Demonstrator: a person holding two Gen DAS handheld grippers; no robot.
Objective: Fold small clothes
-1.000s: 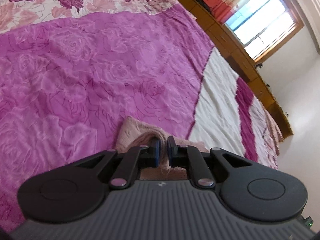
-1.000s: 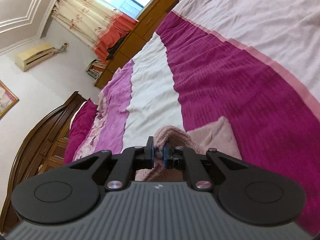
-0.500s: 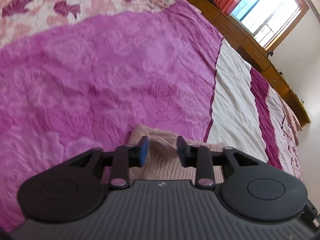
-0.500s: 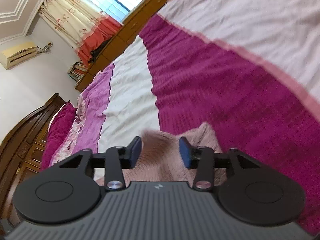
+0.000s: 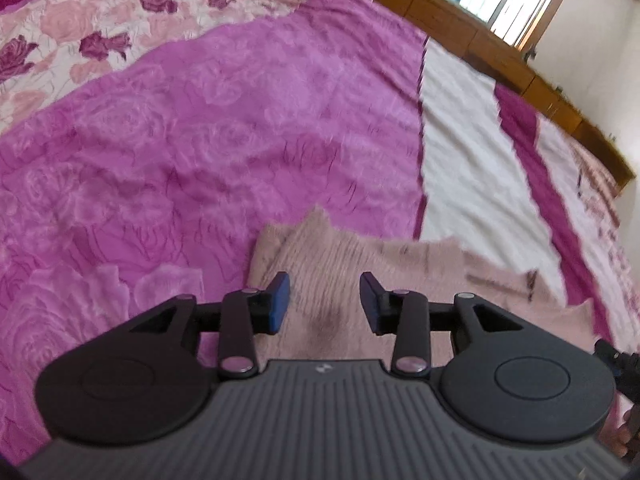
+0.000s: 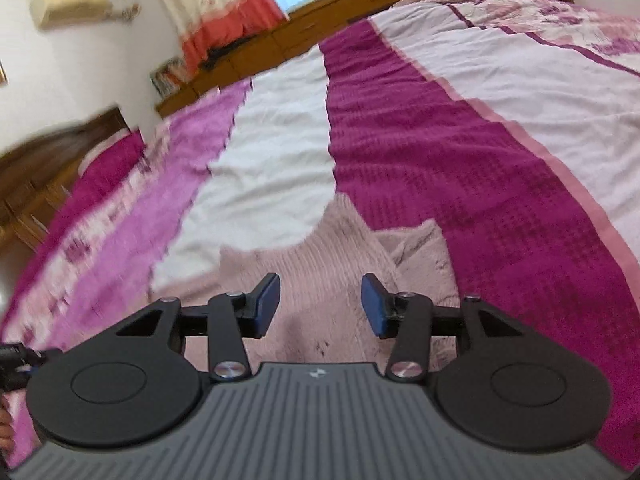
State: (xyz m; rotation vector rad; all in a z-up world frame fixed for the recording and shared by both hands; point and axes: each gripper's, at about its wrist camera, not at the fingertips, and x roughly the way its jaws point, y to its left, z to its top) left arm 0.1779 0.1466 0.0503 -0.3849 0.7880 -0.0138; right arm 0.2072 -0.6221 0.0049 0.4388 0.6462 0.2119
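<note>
- While we look along the left claw, we see its blue pads standing moderately apart, with nothing pinched between them; they hang just above a pale pink knitted garment.
- We find that garment lying flat on the bed, straddling the seam where the bright pink rose-patterned band of the bedspread meets the white band.
- On the right claw the pads are likewise parted, a little wider than the left ones, and gripping nothing; the same pink garment spreads beneath and ahead of them.
- From the right wrist view we see the garment's far edge reaching onto the white band and the dark magenta band, with a second layer or flap of the cloth peeking out on the right.
- We cannot tell whether the pads touch the cloth's surface, since both views are blurred.
- Beyond the far edge of the bed we see low wooden cabinets, a window with a cream and orange curtain, and an air conditioner on the wall.
- At the lower right of the left wrist view, we glimpse part of the other tool.
</note>
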